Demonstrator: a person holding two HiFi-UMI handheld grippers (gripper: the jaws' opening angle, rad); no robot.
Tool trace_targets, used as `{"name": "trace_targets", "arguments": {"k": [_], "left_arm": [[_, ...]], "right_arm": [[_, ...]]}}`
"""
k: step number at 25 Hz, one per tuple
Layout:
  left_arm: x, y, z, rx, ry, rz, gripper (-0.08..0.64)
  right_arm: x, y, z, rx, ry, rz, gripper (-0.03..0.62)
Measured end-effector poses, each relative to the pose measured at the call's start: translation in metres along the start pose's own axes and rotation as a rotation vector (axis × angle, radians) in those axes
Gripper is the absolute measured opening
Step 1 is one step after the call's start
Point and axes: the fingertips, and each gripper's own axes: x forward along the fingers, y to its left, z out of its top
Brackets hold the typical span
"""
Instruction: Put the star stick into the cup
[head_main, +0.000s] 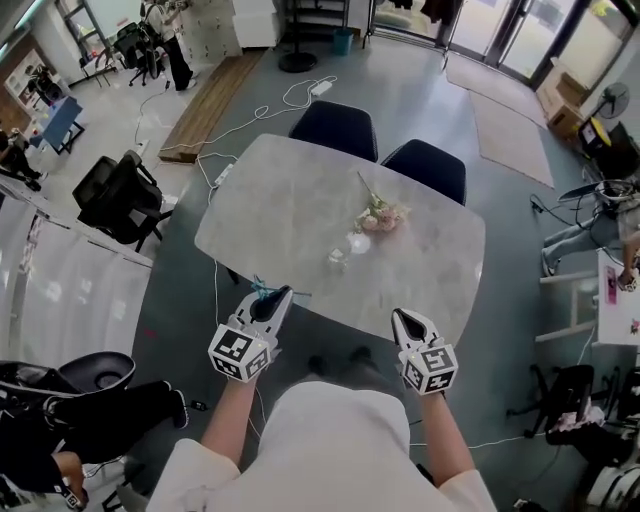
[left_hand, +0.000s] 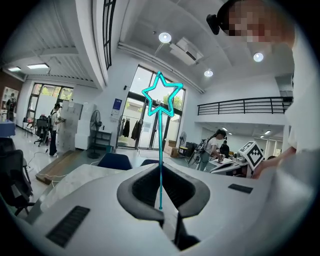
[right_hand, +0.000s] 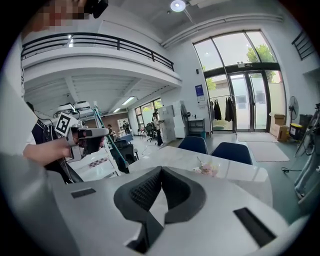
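Grey table (head_main: 290, 200) ahead; left gripper (head_main: 278, 294) pinches the star stick (left_hand: 160, 150), star beyond its tips; right gripper (head_main: 402, 317) closed, empty

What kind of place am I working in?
Probably an open-plan office or lab hall: a table with chairs, office chairs around it, glass doors and a mezzanine.

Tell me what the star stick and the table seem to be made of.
Star stick: probably plastic. It is a thin teal rod with a see-through, glossy star outline; an acrylic or coated wire cannot be ruled out.
Table: the top looks like marble or a stone-look slab, pale grey with faint veins and a smooth, low sheen.
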Motion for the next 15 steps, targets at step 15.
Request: {"name": "trace_targets", "arguments": {"k": [15], "left_arm": [[0.195,0.045,-0.047,-0.005,0.092,0.000,0.028]], "right_arm": [[0.093,-0.116,-0.032,0.172,0.095,-0.003,0.008]]}}
